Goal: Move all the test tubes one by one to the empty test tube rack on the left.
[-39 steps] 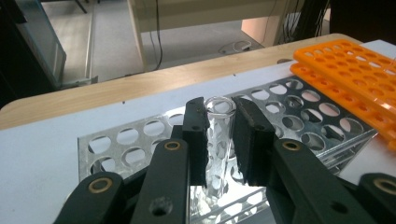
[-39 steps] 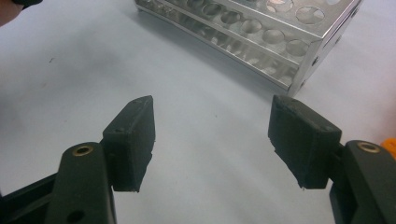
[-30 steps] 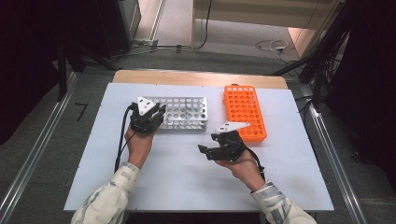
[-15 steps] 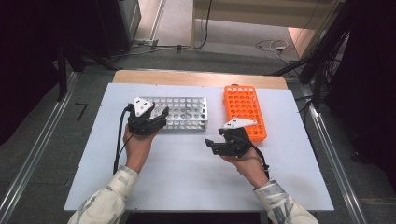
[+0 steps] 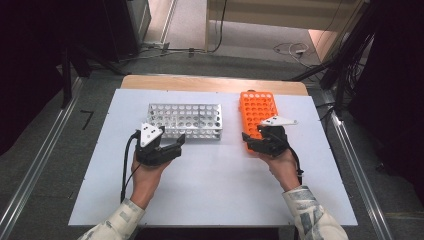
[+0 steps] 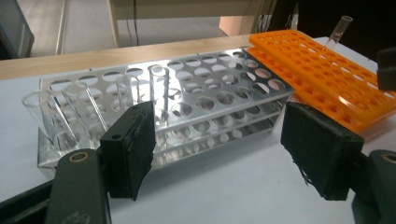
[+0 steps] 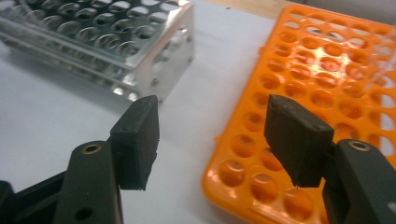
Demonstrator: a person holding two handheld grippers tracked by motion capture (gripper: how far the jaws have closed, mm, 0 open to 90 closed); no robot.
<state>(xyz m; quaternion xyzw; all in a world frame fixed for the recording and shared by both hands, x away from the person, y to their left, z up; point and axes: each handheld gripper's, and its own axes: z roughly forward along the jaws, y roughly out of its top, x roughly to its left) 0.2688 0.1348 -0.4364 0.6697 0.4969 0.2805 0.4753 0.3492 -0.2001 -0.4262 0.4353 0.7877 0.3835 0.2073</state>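
High view puts the left hand-held gripper [image 5: 172, 147] at 7 o'clock of the metal rack [image 5: 186, 120], jaws just opened, nothing between them. Several clear tubes [image 6: 158, 86] stand in that rack's near-left holes. The right hand-held gripper [image 5: 248, 140], released and narrowing slightly, hovers at the orange rack's [image 5: 256, 107] 6 o'clock edge; one tube [image 6: 339, 29] stands at its far end. Next pick likely wants the jaws squared to that tube, closing gently.

A white worktop [image 5: 210, 195] sits on a grey floor [image 5: 50, 165], with a wooden strip [image 5: 210, 83] along its far edge and loose cables [image 5: 290, 49] lying beyond it.
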